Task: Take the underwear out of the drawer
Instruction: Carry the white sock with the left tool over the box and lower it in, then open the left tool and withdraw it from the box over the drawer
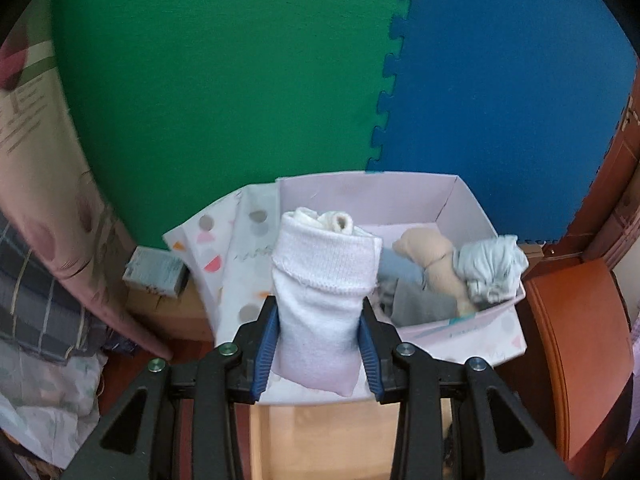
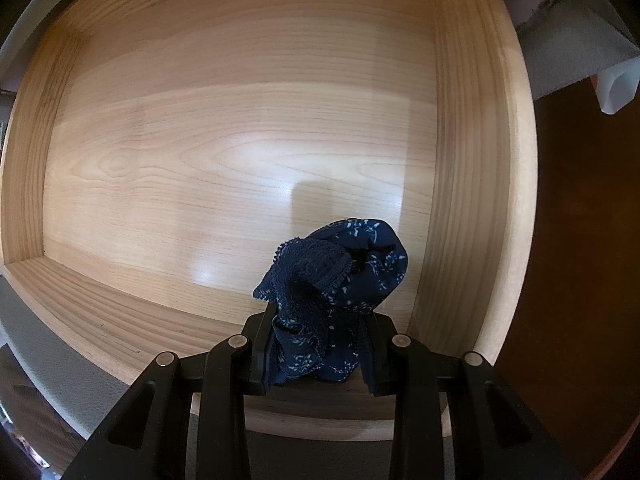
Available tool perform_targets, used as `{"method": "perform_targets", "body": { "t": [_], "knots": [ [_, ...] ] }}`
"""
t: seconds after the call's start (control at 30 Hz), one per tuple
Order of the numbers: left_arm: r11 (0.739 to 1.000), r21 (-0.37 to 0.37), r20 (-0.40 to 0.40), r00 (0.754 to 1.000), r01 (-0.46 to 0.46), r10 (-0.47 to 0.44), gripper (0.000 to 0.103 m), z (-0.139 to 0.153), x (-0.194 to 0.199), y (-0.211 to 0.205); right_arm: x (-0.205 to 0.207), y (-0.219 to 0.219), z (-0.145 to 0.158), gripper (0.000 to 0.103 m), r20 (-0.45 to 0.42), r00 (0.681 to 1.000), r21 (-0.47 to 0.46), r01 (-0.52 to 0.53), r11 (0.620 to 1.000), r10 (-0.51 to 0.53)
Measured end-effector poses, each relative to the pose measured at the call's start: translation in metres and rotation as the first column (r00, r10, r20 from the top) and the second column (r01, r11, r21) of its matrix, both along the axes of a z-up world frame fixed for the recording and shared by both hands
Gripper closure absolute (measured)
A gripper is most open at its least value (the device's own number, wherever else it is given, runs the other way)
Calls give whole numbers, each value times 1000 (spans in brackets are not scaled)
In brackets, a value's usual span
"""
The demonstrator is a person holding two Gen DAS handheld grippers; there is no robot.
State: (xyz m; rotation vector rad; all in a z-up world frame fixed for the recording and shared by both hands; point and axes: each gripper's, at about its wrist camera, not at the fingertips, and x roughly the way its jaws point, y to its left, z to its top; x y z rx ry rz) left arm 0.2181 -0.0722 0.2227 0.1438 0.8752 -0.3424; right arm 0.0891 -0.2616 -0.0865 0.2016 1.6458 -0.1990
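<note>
In the left wrist view my left gripper (image 1: pixel 318 320) is shut on a rolled white underwear (image 1: pixel 324 276) and holds it upright above the near edge of a pale pink box (image 1: pixel 452 196). In the box lie a beige roll (image 1: pixel 432 260) and a light grey-blue bundle (image 1: pixel 492 276). In the right wrist view my right gripper (image 2: pixel 320 340) is shut on a navy floral lace underwear (image 2: pixel 336 276), held over the bare wooden drawer (image 2: pixel 224 152) near its front right corner.
Green (image 1: pixel 224 92) and blue (image 1: pixel 508 80) foam mats lie behind the box. A patterned box lid (image 1: pixel 224 256) leans at its left. A small grey carton (image 1: pixel 156 272) and piled fabric (image 1: pixel 44 300) sit at the left. A reddish wooden surface (image 1: pixel 576 344) lies at the right.
</note>
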Motion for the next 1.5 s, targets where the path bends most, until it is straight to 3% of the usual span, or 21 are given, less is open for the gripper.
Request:
{"method": "perform_targets", "body": {
  "t": [0.13,0.5,0.8,1.0,1.33,1.5],
  "knots": [
    [1000,0,2,1000,21,-21,65,-10,20,-22,-1,1,1,74,6,1000,1,-5,1000,5],
    [995,89,-102,994,38,-28,64,-66,55,-61,-9,-9,1,74,17,1000,26,16,1000,-16],
    [989,141,-123,992,34,-17,54,-78,63,-67,-12,-14,3,74,14,1000,16,17,1000,-17],
    [995,88,-123,992,44,-33,51,-70,54,-56,-11,-9,4,74,17,1000,1,19,1000,-19],
    [999,27,-15,1000,26,-26,48,-32,18,-18,-10,-5,4,74,19,1000,-22,14,1000,-14],
    [1000,21,24,1000,-3,3,48,-29,-11,15,-11,-2,5,74,26,1000,-31,12,999,-12]
  ]
}}
